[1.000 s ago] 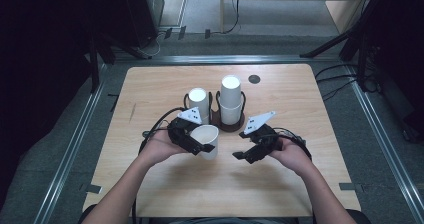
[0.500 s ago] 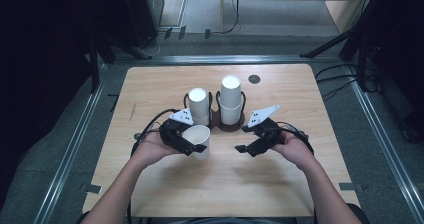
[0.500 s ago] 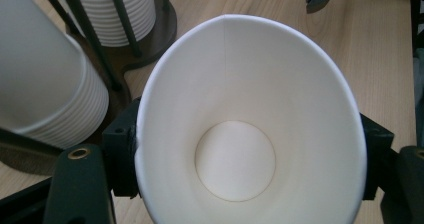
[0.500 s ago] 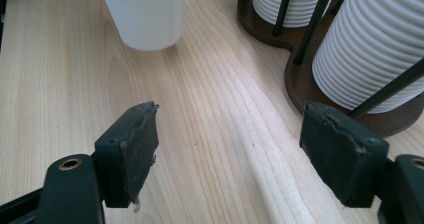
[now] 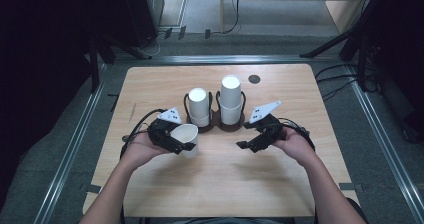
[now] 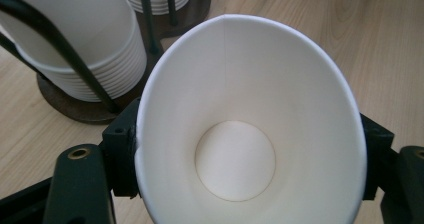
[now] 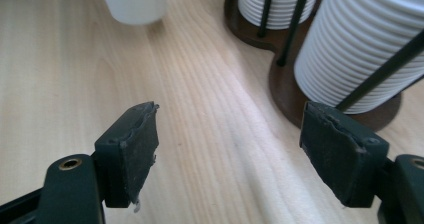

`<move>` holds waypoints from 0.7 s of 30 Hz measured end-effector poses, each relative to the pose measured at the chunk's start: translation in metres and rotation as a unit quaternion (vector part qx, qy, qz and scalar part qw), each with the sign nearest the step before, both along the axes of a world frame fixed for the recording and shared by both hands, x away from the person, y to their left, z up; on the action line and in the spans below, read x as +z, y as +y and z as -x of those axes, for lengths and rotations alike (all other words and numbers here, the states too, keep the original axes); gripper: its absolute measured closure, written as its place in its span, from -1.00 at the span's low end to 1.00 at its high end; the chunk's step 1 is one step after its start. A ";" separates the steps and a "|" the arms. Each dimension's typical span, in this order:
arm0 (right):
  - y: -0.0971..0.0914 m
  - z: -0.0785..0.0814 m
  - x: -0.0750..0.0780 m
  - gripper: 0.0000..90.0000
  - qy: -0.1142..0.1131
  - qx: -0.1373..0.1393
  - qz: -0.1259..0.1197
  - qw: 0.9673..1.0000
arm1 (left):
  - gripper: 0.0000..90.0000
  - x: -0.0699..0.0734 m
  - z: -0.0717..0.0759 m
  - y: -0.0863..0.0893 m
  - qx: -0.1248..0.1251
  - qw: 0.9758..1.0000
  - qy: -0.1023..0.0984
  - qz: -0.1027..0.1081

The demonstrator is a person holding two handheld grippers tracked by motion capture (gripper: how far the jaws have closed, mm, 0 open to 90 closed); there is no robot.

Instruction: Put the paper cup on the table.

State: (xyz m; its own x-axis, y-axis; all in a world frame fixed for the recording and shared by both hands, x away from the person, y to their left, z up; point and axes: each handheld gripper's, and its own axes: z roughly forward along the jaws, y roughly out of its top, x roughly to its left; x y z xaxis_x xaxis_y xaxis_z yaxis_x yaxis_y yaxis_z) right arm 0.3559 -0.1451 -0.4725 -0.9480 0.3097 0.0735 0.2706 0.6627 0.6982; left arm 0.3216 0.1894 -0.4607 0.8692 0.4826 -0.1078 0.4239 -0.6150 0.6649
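A white paper cup (image 5: 187, 140) stands mouth-up in my left gripper (image 5: 184, 143), whose pads press on its two sides. In the left gripper view the cup (image 6: 250, 129) is squeezed to an oval between the jaws, and its inside is bare. Two stacks of upside-down white cups (image 5: 199, 106) (image 5: 230, 99) sit in a dark wire holder (image 5: 218, 121) behind it, mid-table. My right gripper (image 5: 246, 145) hovers open to the right of the holder, low over the wood. In the right gripper view the pads (image 7: 131, 151) have nothing between them, and the nearer stack (image 7: 360, 49) is at the upper right.
The wooden table (image 5: 220, 184) has a small dark round disc (image 5: 254, 78) near its far edge. Cables trail from both grippers across the wood. Metal rails (image 5: 70, 149) run along the table's sides, with dark stands and floor cables beyond.
My left gripper has carried the held cup to the left and a little nearer, away from the holder. The right gripper has hardly shifted.
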 end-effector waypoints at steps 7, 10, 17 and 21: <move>-0.001 -0.002 -0.002 -0.48 -0.001 -0.007 0.002 1.000 | -0.46 -0.002 -0.005 0.011 0.008 1.000 0.004 -0.002; -0.002 -0.003 -0.002 -0.48 -0.001 -0.009 0.003 1.000 | -0.46 -0.003 -0.007 0.015 0.012 1.000 0.005 -0.002; -0.001 -0.006 -0.008 -0.48 0.009 -0.008 0.014 1.000 | -0.46 -0.004 -0.014 0.026 0.025 1.000 0.010 0.000; -0.001 -0.007 -0.009 -0.48 0.012 -0.008 0.014 1.000 | -0.46 -0.005 -0.016 0.033 0.032 0.999 0.011 -0.004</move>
State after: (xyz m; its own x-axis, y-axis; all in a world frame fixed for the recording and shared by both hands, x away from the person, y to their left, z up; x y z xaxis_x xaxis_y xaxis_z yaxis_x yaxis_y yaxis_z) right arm 0.3626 -0.1460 -0.4811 -0.9410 0.3273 0.0865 0.2974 0.6769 0.6733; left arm 0.3377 0.2220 -0.4662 0.8335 0.5386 -0.1230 0.4780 -0.5914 0.6495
